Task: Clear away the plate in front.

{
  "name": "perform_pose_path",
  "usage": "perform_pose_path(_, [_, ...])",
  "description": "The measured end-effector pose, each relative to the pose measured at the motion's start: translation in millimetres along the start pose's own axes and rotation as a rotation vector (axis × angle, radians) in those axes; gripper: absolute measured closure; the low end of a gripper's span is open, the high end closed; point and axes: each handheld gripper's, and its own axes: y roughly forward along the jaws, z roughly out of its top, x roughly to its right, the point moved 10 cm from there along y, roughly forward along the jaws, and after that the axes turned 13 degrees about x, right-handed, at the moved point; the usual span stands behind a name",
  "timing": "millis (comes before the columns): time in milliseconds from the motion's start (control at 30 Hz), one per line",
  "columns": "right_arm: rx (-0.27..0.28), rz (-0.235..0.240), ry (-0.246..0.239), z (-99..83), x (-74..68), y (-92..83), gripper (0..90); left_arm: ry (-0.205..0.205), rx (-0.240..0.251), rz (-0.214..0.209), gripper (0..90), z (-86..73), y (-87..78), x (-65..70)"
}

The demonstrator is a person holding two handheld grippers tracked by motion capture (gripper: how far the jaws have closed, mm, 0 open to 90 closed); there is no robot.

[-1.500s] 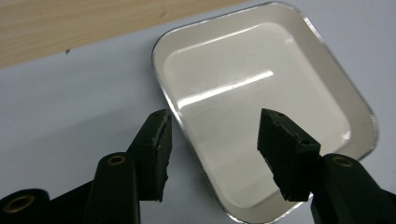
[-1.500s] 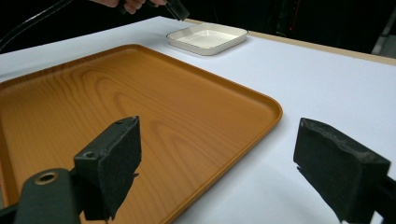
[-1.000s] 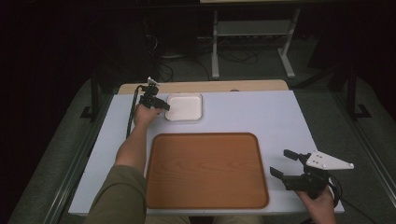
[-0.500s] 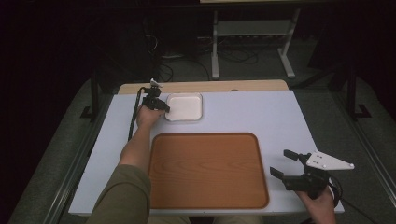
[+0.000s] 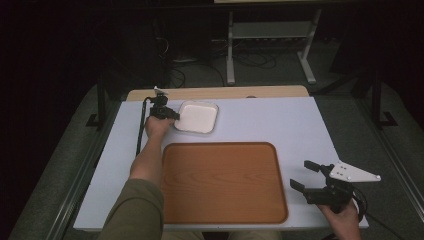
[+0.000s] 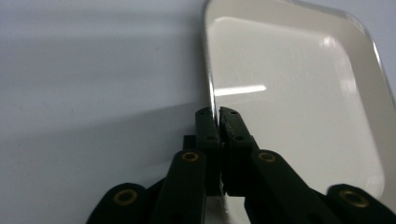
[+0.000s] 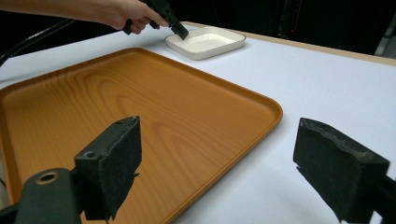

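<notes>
Setting, high view: dim room, dark floor with cables and a metal stand behind; white table (image 5: 260,125) with a pale wooden strip along its far edge.
Tray, high view: wooden tray (image 5: 225,182), bare, lying at the near middle of the table.
Dish, high view: small white dish (image 5: 197,116), square with rounded corners, apparently bare, at the far left, just beyond the tray's far left corner and apart from it.
Left gripper, high view: left gripper (image 5: 167,114) at the dish's left rim, forearm stretched out over the table's left side.
Right gripper, high view: right gripper (image 5: 306,175) near the table's near right corner, beside the tray's right edge, jaws spread apart, nothing between them.
Left gripper view: jaws pressed together on the thin rim of the dish, one inside the wall, one outside; dish flat on the table.
Right gripper view: jaws wide apart over the tray's right edge; dish and the other hand far off.
Step, judged: grip on the dish rim made, lift not begun.
Next move, judged: likely a level lift and carry toward the tray; firm pinch needed, since a thin glossy rim could slip or tip.
</notes>
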Motion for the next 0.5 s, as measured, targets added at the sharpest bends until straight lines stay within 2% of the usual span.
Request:
perform_pose_path(100, [0.003, 0.002, 0.006, 0.0, 0.9, -0.7, 14.5, 0.001, 0.009, -0.011, 88.9, -0.7, -1.7, -0.8])
perform_pose_path(133, [0.003, 0.002, 0.008, 0.0, 1.1, -0.8, 14.5, -0.012, 0.023, -0.020, 88.9, 0.0, -2.7, -0.5])
perform_pose_path(333, [0.009, 0.005, 0.012, 0.6, 0.7, -0.7, 14.5, -0.010, 0.033, -0.024, 88.9, 0.0, -11.4, -4.8])
perform_pose_path(500, [0.014, 0.006, 0.014, 1.5, 0.0, -0.7, 14.5, -0.030, 0.072, -0.043, 88.8, 3.3, -20.1, -6.2])
